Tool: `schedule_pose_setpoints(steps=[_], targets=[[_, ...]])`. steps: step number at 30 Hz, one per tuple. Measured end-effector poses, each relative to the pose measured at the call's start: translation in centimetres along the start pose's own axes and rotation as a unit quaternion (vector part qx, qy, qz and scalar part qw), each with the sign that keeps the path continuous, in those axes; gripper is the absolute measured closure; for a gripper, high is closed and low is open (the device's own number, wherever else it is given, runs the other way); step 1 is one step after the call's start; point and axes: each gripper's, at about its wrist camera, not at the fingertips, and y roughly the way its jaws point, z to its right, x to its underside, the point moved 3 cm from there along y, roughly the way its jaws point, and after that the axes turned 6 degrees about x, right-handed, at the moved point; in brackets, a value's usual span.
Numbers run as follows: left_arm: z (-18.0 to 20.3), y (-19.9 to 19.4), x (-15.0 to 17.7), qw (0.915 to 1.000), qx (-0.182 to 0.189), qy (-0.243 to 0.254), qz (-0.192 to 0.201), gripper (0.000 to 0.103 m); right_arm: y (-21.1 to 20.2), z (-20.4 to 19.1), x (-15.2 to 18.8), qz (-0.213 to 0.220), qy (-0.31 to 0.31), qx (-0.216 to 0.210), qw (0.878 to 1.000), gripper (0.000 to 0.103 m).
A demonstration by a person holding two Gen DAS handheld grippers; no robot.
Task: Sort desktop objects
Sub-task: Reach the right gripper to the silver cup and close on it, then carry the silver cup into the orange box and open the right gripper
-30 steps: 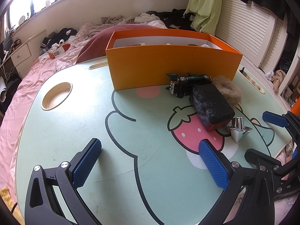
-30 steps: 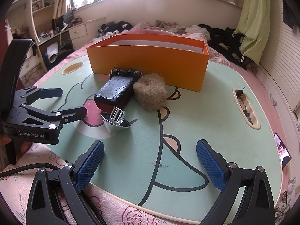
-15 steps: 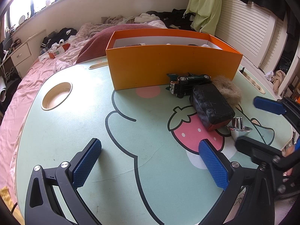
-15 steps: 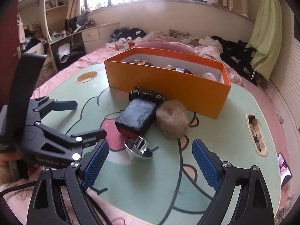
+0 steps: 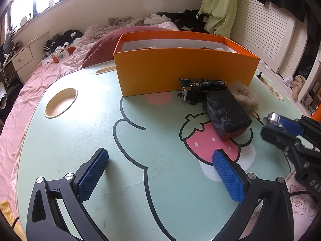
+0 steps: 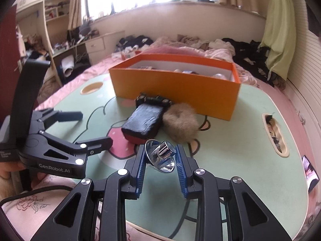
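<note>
The funnel (image 6: 161, 157) is a small chrome piece: a shallow mirror-bright cone with a short ribbed neck, its wide mouth tipped toward the left gripper and the neck pointing up and to the right. It sits between the blue ribbed pads (image 6: 140, 166) of the right gripper (image 6: 160, 167), whose jaws have just been closing and now press on its rim from both sides. From the left wrist view only a bright sliver of it (image 5: 271, 117) shows at the tip of the right gripper (image 5: 280, 126).

Taking the orange box (image 6: 176, 86) as the landmark: the funnel is well in front of its near wall, toward the table's (image 6: 230, 140) near edge. Closer to the box, a black block (image 6: 143, 120) with a red underside lies end-on to that wall, and a tan fur ball (image 6: 181, 124) sits just to its right, touching it. A dark toy car (image 6: 152, 100) lies right against the foot of the box wall (it appears to be on its side, wheels facing out). Inside the box a few items show above the rim, too small to tell.

The left gripper (image 5: 160, 172) hangs over the table with its jaws wide apart and nothing between them, well in front of the box's left end.

Readable writing: "GenRobot.AI" in white on the left gripper's body (image 6: 54, 165). The car carries lettering, too small to read.
</note>
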Motion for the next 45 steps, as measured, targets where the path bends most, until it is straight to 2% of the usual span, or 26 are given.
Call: schedule_pose_setpoints(steps=[4, 7, 10, 12, 17, 18, 19, 20, 21, 22, 25, 34, 40, 45], targets=[[0.5, -0.1, -0.3, 1.0, -0.004, 0.007, -0.001, 0.0, -0.8, 1.8, -0.1, 0.017, 0.044, 0.018, 0.999, 0.075], [1.9, -0.8, -1.0, 0.9992, -0.004, 0.039, 0.012, 0.0, -1.2, 2.8, 0.1, 0.024, 0.067, 0.024, 0.997, 0.075], [3.9, -1.1, -2.2, 0.9972, 0.012, 0.072, 0.017, 0.0, -1.2, 3.2, 0.1, 0.023, 0.077, 0.022, 0.997, 0.075], [5.1, -0.7, -3.2, 0.996, 0.03, 0.083, 0.013, 0.0, -1.3, 3.2, 0.0, 0.023, 0.077, 0.022, 0.996, 0.075], [6.3, 1.6, -4.8, 0.9946, 0.044, 0.092, -0.015, 0.001, -1.5, 3.5, 0.2, 0.028, 0.082, 0.024, 0.996, 0.075], [6.5, 1.8, -5.0, 0.9936, 0.053, 0.099, -0.012, 0.01, -1.4, 3.5, 0.2, 0.027, 0.084, 0.023, 0.996, 0.075], [6.8, 1.9, -4.8, 0.993, 0.057, 0.103, -0.013, 0.03, -1.4, 3.6, 0.3, 0.026, 0.085, 0.023, 0.996, 0.075], [6.6, 2.2, -4.7, 0.9928, 0.061, 0.101, -0.02, 0.039, -1.4, 3.6, 0.4, 0.025, 0.086, 0.022, 0.996, 0.075], [6.5, 2.5, -4.5, 0.9933, 0.062, 0.093, -0.028, 0.059, -1.5, 3.6, 0.4, 0.025, 0.086, 0.022, 0.996, 0.075], [6.2, 2.6, -4.4, 0.9938, 0.062, 0.087, -0.031, 0.063, -1.5, 3.6, 0.4, 0.025, 0.087, 0.022, 0.996, 0.075], [5.3, 2.2, -3.9, 0.9933, 0.091, 0.065, -0.027, 0.063, -1.6, 3.6, 0.4, 0.025, 0.086, 0.022, 0.996, 0.075], [3.5, -0.8, -2.7, 0.9935, 0.101, 0.047, 0.021, 0.063, -1.8, 3.8, 0.4, 0.027, 0.085, 0.022, 0.996, 0.075], [3.1, -2.4, -4.4, 0.9921, 0.108, 0.04, 0.049, 0.063, -2.3, 3.6, -0.9, 0.041, 0.072, 0.027, 0.996, 0.075], [2.8, -2.6, -7.5, 0.9919, 0.105, 0.039, 0.059, 0.063, -2.0, 3.8, -4.1, 0.048, 0.071, 0.021, 0.996, 0.075]])
